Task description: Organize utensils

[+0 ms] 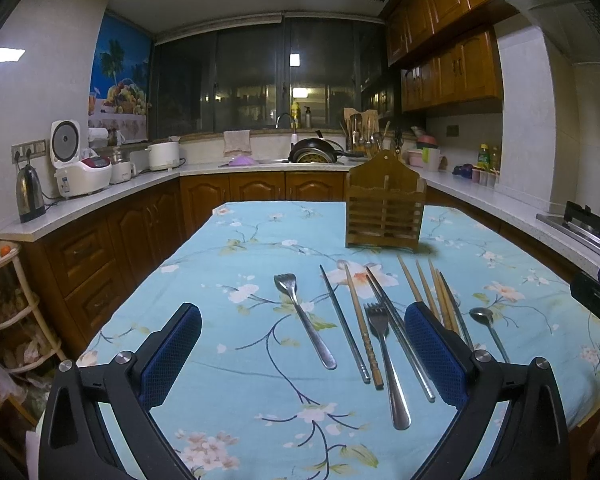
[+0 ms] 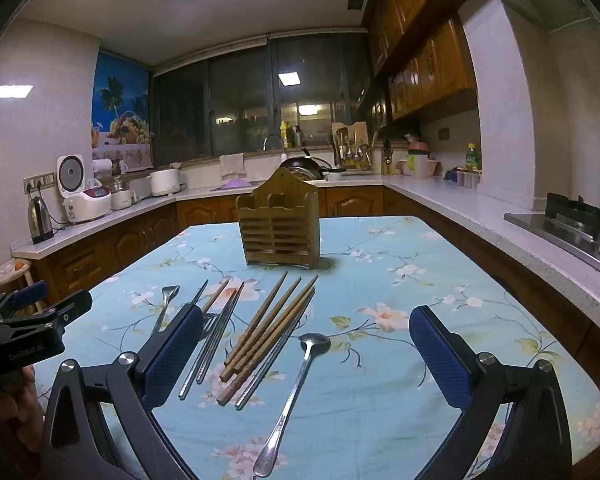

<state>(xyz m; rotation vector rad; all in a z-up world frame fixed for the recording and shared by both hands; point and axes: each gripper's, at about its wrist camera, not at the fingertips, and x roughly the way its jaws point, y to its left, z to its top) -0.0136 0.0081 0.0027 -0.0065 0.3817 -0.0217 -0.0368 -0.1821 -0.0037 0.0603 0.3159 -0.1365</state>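
Kitchen counters ring my floral-clothed table [image 1: 228,240]. Wooden caddy [image 2: 278,226] stands upright at its far end, both compartments empty. Before it lie chopsticks [image 2: 268,336], forks [image 1: 304,318] and spoon [image 2: 296,384]. Left gripper [image 1: 302,354], marked "CenRobot.AI", and right gripper [image 2: 306,356] hover, jaws apart, holding nothing.

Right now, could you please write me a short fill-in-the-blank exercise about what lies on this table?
1. The wooden holder stands upright and holds ____ utensils.
2. The utensils lie on a floral cloth whose main colour is ____.
3. The spoon lies to the ____ of the wooden chopsticks in the right wrist view.
4. The left gripper and right gripper both have their jaws ____.

Missing words: no; blue; right; open
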